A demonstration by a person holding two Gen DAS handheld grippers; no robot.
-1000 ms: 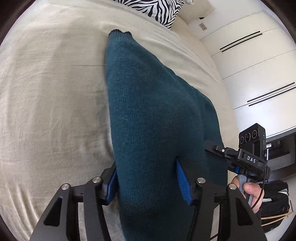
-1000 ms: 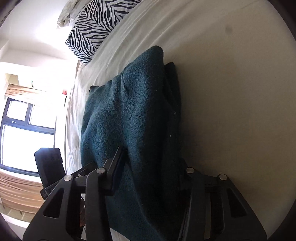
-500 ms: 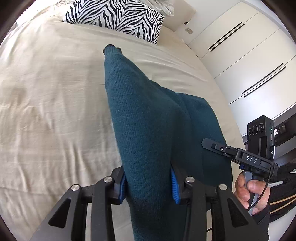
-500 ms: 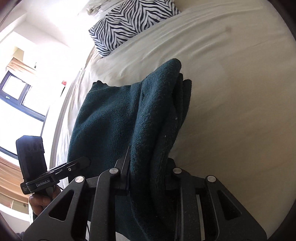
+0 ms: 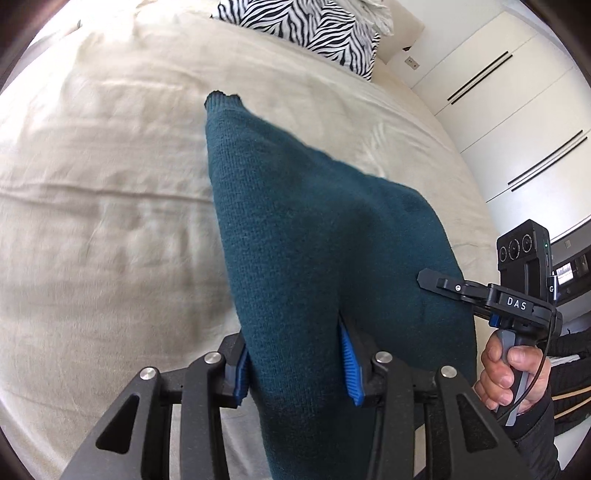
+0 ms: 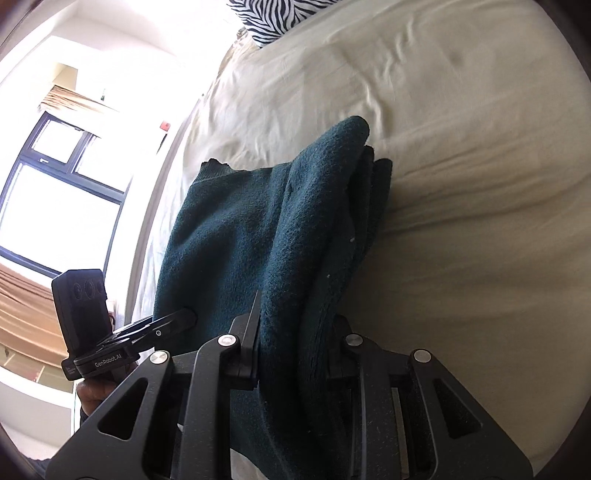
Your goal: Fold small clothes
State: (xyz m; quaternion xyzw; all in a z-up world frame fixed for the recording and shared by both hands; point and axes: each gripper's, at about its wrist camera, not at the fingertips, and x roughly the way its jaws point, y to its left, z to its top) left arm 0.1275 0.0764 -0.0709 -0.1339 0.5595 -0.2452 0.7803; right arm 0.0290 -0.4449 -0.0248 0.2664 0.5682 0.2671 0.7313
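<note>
Both grippers grip the near edge of the teal sweater (image 5: 317,236): the left gripper (image 5: 295,363) has its jaws closed on one bunched corner, the right gripper (image 6: 295,350) on several stacked layers. The sweater is raised at that edge, its far end trailing on the bed (image 5: 110,206) toward the zebra pillow (image 5: 310,29). To fold cleanly, I would keep both corners level and carry them evenly toward the pillow.
</note>
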